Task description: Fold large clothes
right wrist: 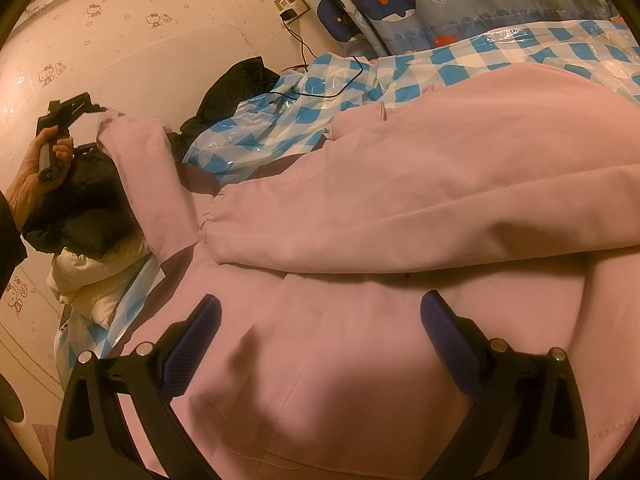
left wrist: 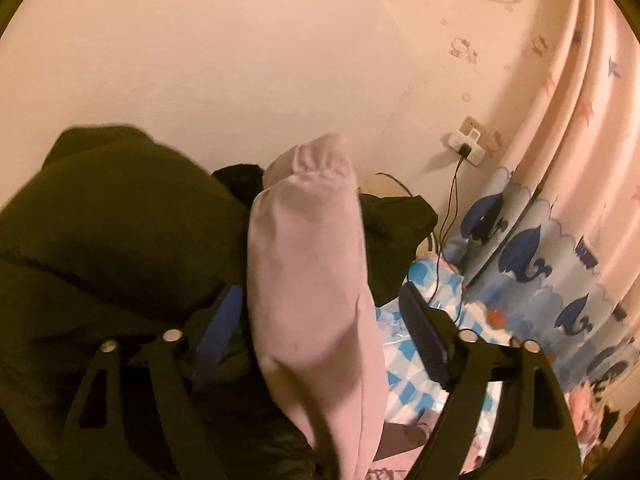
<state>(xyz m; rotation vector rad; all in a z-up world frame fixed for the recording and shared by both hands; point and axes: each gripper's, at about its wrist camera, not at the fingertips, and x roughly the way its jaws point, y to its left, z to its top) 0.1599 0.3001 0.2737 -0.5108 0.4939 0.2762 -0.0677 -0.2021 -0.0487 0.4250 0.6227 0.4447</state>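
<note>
A large pink jacket lies spread on the bed, one sleeve folded across its body. Its other sleeve rises between the fingers of my left gripper, whose jaws stand wide apart; the sleeve hangs between them without being pinched. In the right wrist view the left gripper sits at the far left, held in a hand, at the lifted sleeve's cuff. My right gripper is open and empty, hovering just above the jacket's body.
A blue-and-white checked plastic cover lies on the bed under the jacket. Dark clothes are piled left, over a white garment. A black cable runs from a wall socket. A whale curtain hangs behind.
</note>
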